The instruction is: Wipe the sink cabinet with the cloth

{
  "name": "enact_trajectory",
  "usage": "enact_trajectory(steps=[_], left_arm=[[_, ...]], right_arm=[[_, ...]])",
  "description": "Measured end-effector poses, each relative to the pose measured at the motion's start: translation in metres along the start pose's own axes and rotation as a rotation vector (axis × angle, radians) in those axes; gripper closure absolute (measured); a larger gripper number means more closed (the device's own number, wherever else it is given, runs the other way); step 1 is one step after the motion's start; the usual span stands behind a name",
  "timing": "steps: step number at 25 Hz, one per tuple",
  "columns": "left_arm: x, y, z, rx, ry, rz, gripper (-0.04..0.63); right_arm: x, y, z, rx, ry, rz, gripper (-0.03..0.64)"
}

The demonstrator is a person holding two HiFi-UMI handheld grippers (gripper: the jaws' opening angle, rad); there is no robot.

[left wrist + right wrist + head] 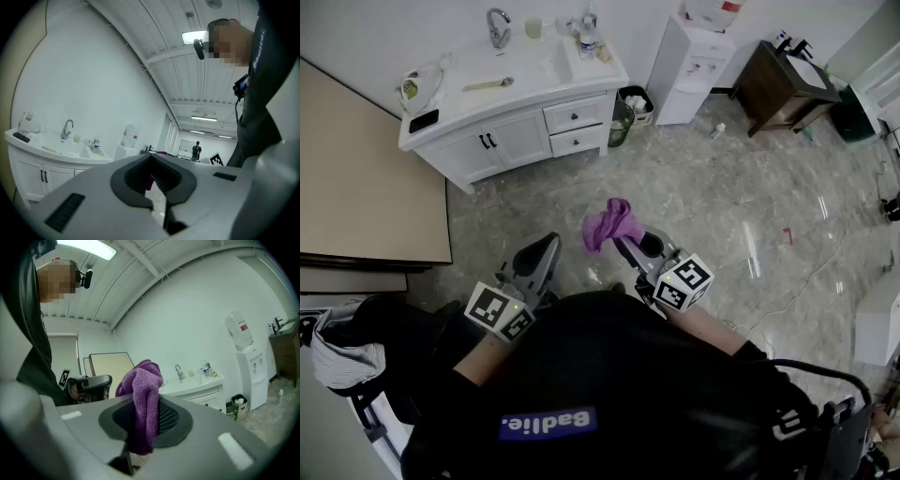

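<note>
My right tool (pixel 625 246) is clamped on the purple cloth (pixel 612 223). The cloth sticks up out of the jaws in a soft bunch (in the right gripper view it fills the gap between the pads). My left tool (pixel 542 251) has its jaws a little apart with nothing in them, and I can see floor through the gap. Both tools are held side by side in front of the person's dark top, over the grey floor (pixel 722 206). The cloth is well apart from the cabinet (pixel 520 136), which stands ahead by the white wall. Its doors and drawers are closed. On its white worktop (pixel 469 66) I see a tap (pixel 498 26), a cup (pixel 533 28), a bottle (pixel 588 42) and a black phone (pixel 423 121) near the left edge. A bin (pixel 630 103) stands just beside the cabinet on its right, with a water cooler (pixel 694 61) next to it.
</note>
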State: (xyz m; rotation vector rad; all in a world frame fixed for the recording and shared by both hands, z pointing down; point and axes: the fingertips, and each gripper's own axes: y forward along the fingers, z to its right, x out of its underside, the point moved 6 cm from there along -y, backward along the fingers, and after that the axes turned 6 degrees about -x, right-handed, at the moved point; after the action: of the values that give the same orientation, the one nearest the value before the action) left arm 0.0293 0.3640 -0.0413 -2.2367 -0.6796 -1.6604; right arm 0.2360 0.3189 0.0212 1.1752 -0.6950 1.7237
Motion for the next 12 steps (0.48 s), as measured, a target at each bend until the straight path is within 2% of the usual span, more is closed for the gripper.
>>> enact_trajectory(steps=[12], left_arm=[[0.007, 0.020, 0.013, -0.023, 0.001, -0.004, 0.591]], right_arm=[[-0.001, -0.010, 0.019, -0.043, 0.029, -0.007, 0.560]])
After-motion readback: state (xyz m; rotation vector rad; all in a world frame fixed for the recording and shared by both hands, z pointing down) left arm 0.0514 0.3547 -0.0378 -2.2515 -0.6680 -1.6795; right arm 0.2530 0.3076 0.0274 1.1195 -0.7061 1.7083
